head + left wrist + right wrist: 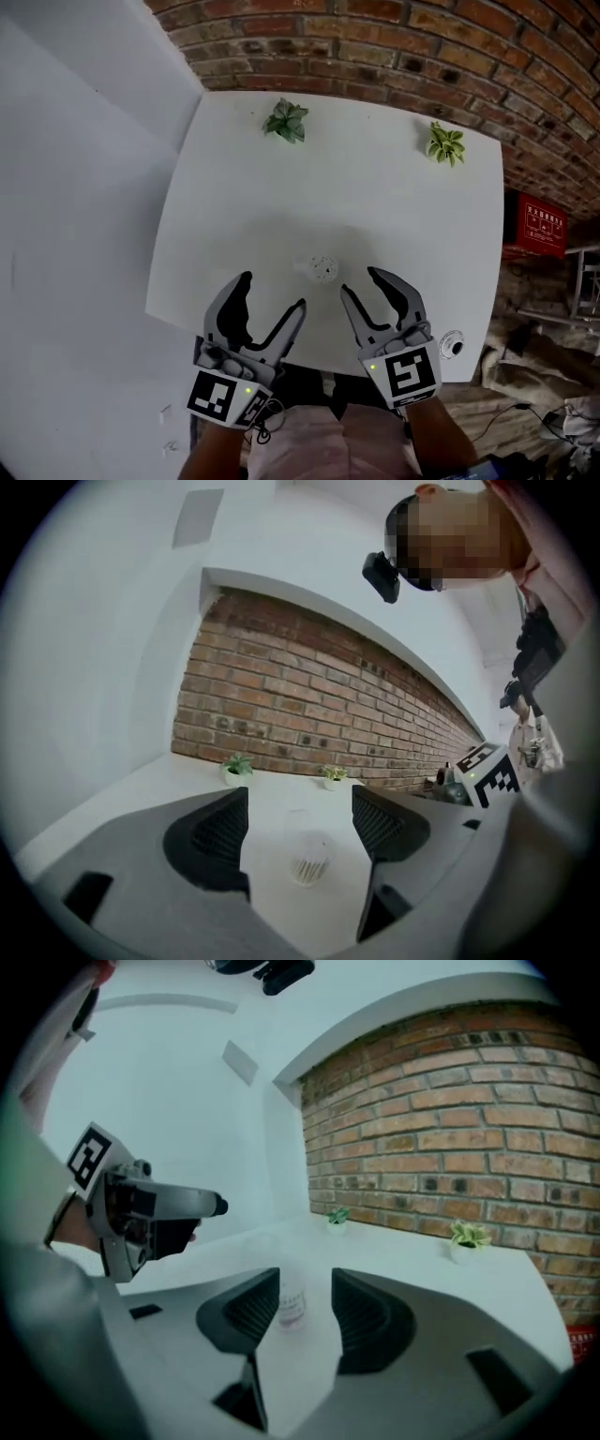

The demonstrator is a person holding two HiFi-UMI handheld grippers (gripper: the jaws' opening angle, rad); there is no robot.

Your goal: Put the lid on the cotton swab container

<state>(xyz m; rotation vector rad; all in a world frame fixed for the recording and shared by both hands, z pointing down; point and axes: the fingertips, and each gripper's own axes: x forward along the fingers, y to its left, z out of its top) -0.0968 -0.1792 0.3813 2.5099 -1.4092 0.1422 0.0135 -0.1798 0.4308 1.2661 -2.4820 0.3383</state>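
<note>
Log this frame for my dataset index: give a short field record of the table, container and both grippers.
table: white, against brick wall
cotton swab container: clear, upright, near front edge, untouched
lid: cannot tell whether fitted
left gripper: open, empty
right gripper: open, empty
potted plants: two, far edge

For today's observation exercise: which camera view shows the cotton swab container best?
The left gripper view: the cotton swab container stands unobstructed, swabs visible inside. The head view shows only its small top; the right gripper view shows it faint and blurred.
</note>
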